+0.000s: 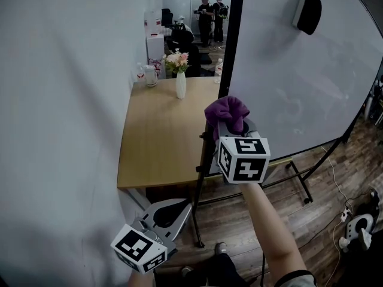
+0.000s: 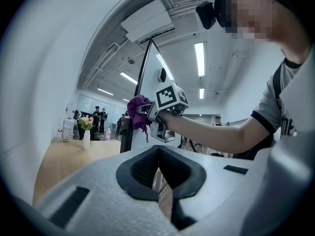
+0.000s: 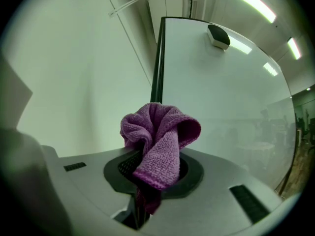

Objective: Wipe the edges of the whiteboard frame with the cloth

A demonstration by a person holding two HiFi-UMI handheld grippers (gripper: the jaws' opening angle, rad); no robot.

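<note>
Your right gripper (image 1: 231,124) pinches a fuzzy, bunched purple cloth (image 1: 226,110) mid-picture, just beside the thin black whiteboard frame (image 1: 231,40). At lower left, your left gripper (image 1: 176,210) has its jaws closed and empty.

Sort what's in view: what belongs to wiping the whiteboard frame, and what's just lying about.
For the job: purple cloth, clamped in the right gripper; black whiteboard frame.

Just lying about: vase of flowers, jug and bottle on the wooden table; black eraser stuck on the board.
</note>
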